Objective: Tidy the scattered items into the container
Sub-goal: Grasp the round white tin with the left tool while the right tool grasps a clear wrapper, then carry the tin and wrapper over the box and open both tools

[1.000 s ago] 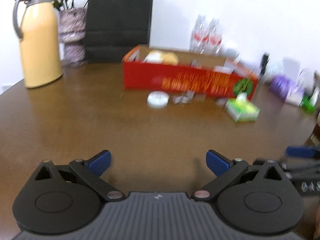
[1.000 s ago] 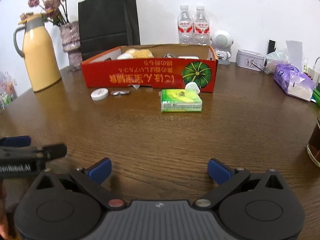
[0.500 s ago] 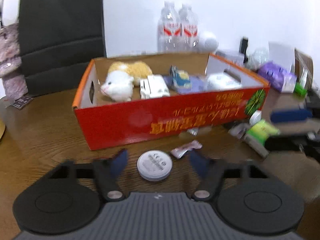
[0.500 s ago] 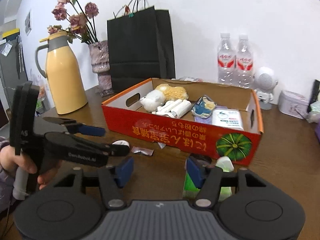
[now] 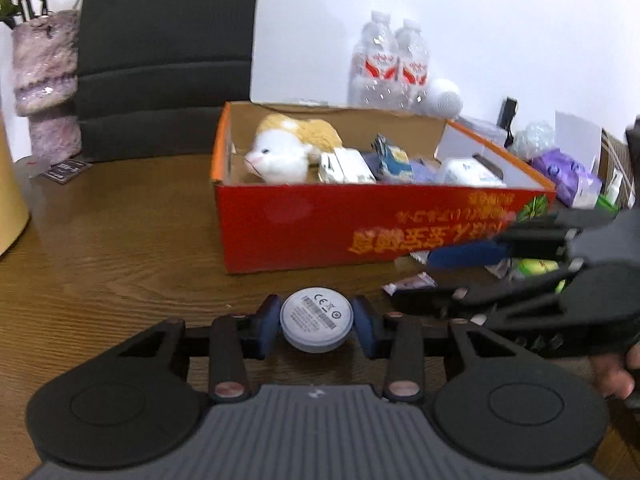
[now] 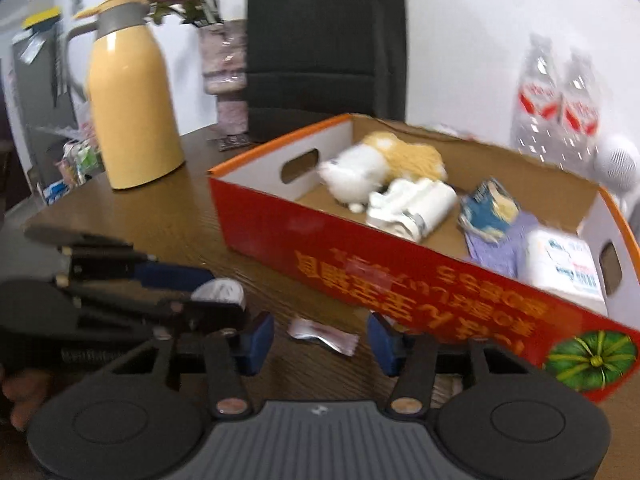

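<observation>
Centrally, red cardboard box (image 5: pixel 304 228) on wooden table (image 5: pixel 120 248), plush cat (image 5: pixel 280 156) and packets inside. Left gripper (image 5: pixel 316 322), jaws just closing, clamps white round disc (image 5: pixel 316 320) before the box. Right gripper (image 6: pixel 320 340), also closing, straddles silver wrapper (image 6: pixel 324 334), pads not touching it.

Both views were evenly and brightly lit, with soft indoor light and no hard shadows. The white wall (image 5: pixel 480 20) was near blown out. A pale sheen lay on the brown table (image 5: pixel 120 240). Fisheye bending curved the edges, and dark vignette filled the corners. Motion blur smeared the red box (image 6: pixel 400 272), its print and the water bottles (image 6: pixel 560 100). The white disc (image 5: pixel 316 318) was sharp, its label readable.
</observation>
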The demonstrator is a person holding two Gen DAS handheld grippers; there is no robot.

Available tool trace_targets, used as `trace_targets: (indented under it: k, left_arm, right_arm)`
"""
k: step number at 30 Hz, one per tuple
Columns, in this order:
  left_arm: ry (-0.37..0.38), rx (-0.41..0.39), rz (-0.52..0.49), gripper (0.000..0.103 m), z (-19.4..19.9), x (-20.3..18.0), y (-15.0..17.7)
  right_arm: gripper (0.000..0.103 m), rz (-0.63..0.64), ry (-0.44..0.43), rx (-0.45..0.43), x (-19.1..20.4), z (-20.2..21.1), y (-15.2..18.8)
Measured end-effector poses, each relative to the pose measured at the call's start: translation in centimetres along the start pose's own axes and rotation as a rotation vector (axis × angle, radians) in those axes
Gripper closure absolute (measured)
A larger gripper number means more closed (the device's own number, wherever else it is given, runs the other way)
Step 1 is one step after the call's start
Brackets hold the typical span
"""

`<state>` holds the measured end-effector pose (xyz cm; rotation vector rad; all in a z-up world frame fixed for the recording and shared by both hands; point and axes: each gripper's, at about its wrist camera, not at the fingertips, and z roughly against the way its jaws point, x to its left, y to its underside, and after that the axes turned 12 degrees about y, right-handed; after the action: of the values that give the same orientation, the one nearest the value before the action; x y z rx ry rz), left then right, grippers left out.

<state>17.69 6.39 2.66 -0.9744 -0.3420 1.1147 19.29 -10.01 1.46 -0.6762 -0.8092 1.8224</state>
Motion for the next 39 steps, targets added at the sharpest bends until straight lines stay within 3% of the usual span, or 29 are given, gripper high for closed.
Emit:
trace_targets:
  k: [2,7,10,12,13,14,16,19,21,23,26,31,33,34,39]
  left_arm:
    - [-0.009,-0.006,0.008,0.063,0.5,0.3,-0.2]
    - [-0.020,-0.022,0.019,0.063,1.5,0.6,0.2]
    - [-0.044,-0.040,0.015,0.063,2.3,0.1,0.6]
    - [-0.053,-0.064,0.011,0.063,3.4,-0.3,0.9]
    - [-0.058,-0.075,0.016,0.063,3.9,-0.4,1.2]
    - [-0.062,-0.088,0.029,0.063,4.5,-0.4,1.4]
    - [-0.060,-0.109,0.058,0.063,5.3,-0.2,1.8]
    - [-0.054,-0.127,0.088,0.063,5.9,0.1,2.1]
    - [-0.052,-0.125,0.102,0.063,5.9,0.3,2.3]
    - [-0.059,-0.113,0.101,0.063,5.6,0.2,2.6]
    - [-0.062,-0.093,0.058,0.063,5.2,-0.5,3.0]
    - [-0.031,-0.124,0.016,0.063,5.7,-1.6,3.3]
    - [-0.022,-0.123,0.018,0.063,5.7,-1.9,3.4]
    - [-0.020,-0.118,0.018,0.063,5.6,-2.0,3.5]
    - [-0.016,-0.102,0.001,0.063,5.4,-2.5,3.7]
  right_arm:
    - [0.083,0.003,-0.004,0.026,0.5,-0.5,0.2]
    - [0.101,0.020,0.029,-0.004,1.4,0.3,1.4]
    - [0.103,0.036,0.017,0.010,1.9,0.9,1.6]
    - [0.101,0.067,-0.001,0.011,2.2,1.5,1.4]
    - [0.093,0.076,0.000,0.001,2.4,1.7,1.3]
    - [0.073,0.087,0.002,-0.010,2.4,1.9,1.1]
    - [0.047,0.127,0.021,-0.029,2.5,1.5,0.6]
    - [0.051,0.165,0.014,-0.023,2.3,0.1,-0.1]
    - [0.066,0.148,-0.026,-0.009,2.0,-0.9,-0.2]
    - [0.090,0.078,-0.076,0.008,1.3,-1.0,-0.2]
    - [0.090,0.065,-0.052,-0.014,1.6,0.1,1.0]
    - [0.087,-0.009,-0.037,-0.020,1.1,2.4,2.0]
    - [0.064,0.013,-0.040,-0.038,0.9,3.3,2.2]
    - [0.044,0.037,-0.045,-0.046,0.7,3.6,2.5]
    - [0.052,0.036,-0.069,-0.018,-0.4,3.4,3.6]
